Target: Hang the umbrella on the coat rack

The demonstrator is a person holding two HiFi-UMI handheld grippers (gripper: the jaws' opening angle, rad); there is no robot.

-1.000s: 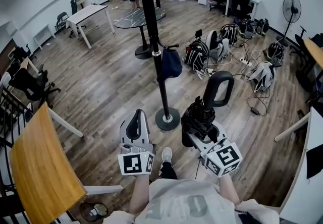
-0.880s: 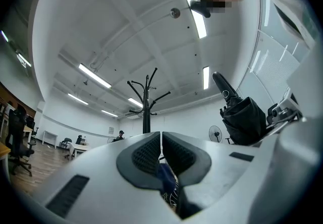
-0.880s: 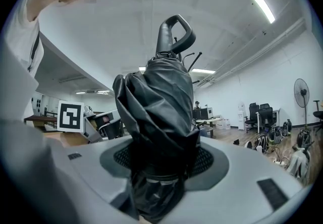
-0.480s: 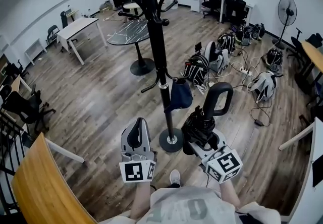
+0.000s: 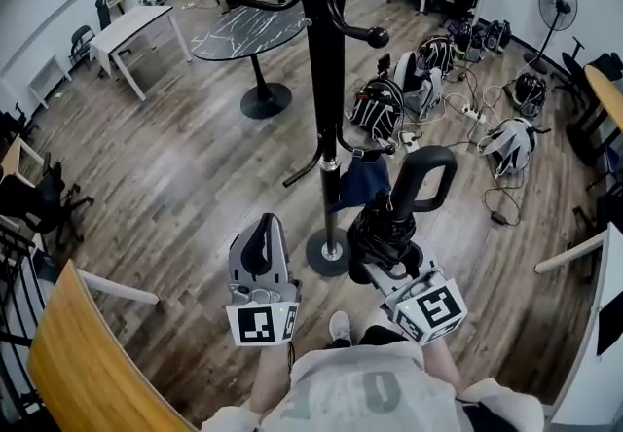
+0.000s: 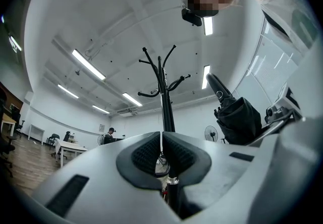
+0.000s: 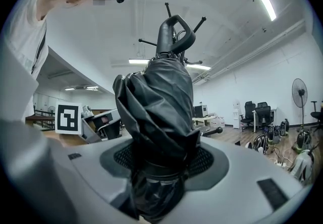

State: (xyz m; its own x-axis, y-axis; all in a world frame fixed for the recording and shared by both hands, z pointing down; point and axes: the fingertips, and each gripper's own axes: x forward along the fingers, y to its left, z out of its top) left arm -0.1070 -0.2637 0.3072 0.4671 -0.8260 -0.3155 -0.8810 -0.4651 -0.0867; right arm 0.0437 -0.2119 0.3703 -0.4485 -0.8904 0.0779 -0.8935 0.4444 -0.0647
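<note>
Head view: pinches a folded black umbrella (image 5: 394, 226) by its bunched canopy in the right tongs (image 5: 387, 247), with the loop handle (image 5: 425, 182) uppermost and the long axis slanting up and away from the body toward the coat rack (image 5: 326, 80). Stands close before the rack's round base (image 5: 326, 253), with the umbrella near the pole but apart from it and on no hook yet. Shows a dark blue bag (image 5: 362, 182) on a low peg and a knobbed upper hook (image 5: 375, 35) free above the handle. Carries the left tongs (image 5: 259, 243) alongside, well short of the rack. Left gripper view: shows the pads pressed together on nothing, aimed up at the rack (image 6: 162, 92), with the umbrella (image 6: 237, 117) off to the right and its handle end slanting up and left. Right gripper view: fills with crumpled black fabric (image 7: 159, 112), clamped in the tongs (image 7: 161, 162) near the bundle's lower end, with the handle (image 7: 174, 34) at the top in line with the rack's prongs. Handling, as a judgement: probably light, stiff along the inner shaft, soft and slick in the folds, so liable to slip or twist under a canopy grip. Better hung by the rigid loop, the natural part to go over a hook. Calls for raising and tilting to bring the loop's opening over a peg.
</note>
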